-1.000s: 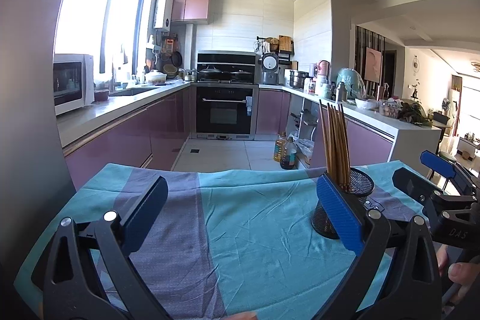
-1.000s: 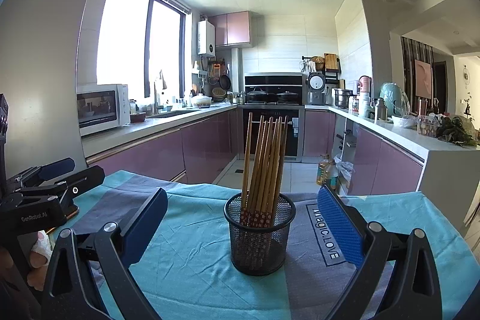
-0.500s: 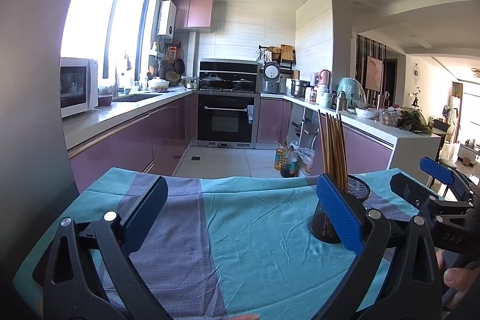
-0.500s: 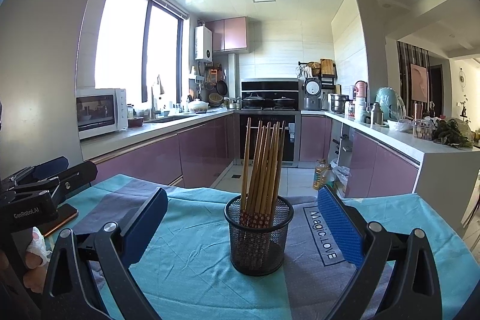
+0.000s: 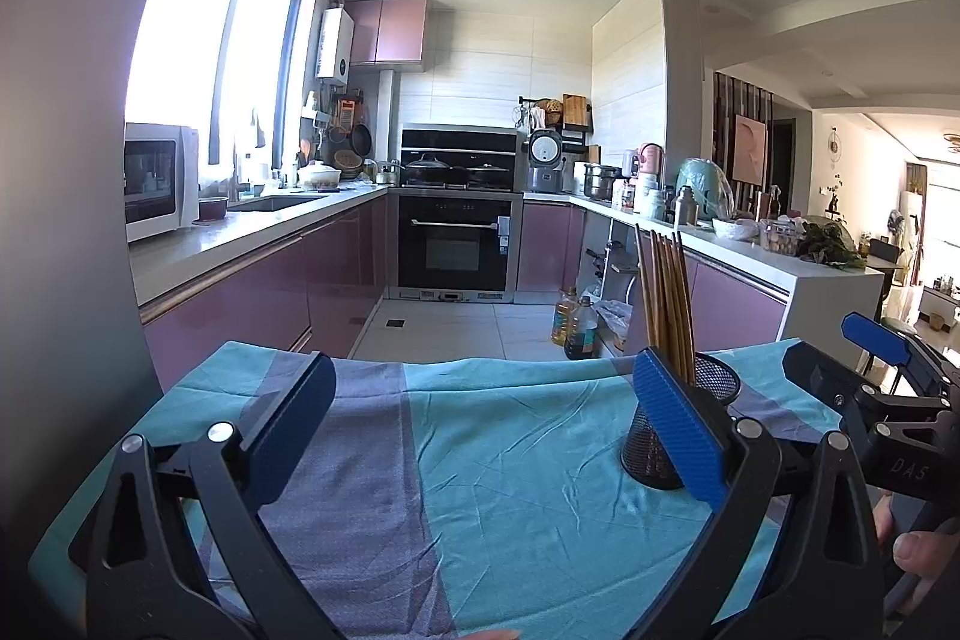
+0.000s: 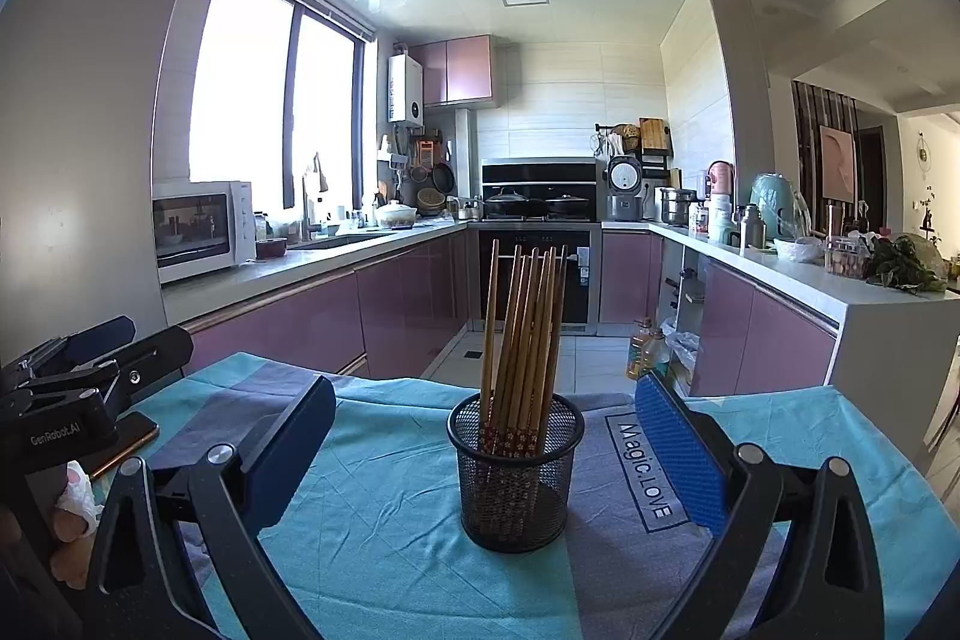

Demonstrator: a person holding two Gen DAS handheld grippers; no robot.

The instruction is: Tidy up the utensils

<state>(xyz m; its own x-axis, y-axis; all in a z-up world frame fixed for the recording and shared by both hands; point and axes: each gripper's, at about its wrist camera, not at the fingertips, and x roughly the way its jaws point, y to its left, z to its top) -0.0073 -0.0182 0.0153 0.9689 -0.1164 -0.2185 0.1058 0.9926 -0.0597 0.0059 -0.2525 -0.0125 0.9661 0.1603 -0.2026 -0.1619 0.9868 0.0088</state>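
Observation:
A black mesh cup (image 6: 515, 472) holds several wooden chopsticks (image 6: 525, 334) upright on the teal and grey tablecloth (image 6: 384, 508). My right gripper (image 6: 480, 436) is open and empty, its blue pads either side of the cup and short of it. My left gripper (image 5: 480, 418) is open and empty over the cloth, left of the cup (image 5: 678, 430), which its right pad partly hides. The chopsticks (image 5: 666, 298) show there too. Each gripper shows at the other view's edge.
A phone (image 6: 123, 439) lies on the cloth at the left edge under the left gripper (image 6: 78, 382). Beyond the table's far edge are purple kitchen cabinets (image 6: 312, 322), an oven (image 5: 453, 244) and oil bottles (image 5: 573, 319) on the floor.
Both views have tilted up and drawn back slightly, so the cup sits a little lower in frame. Both grippers stay open.

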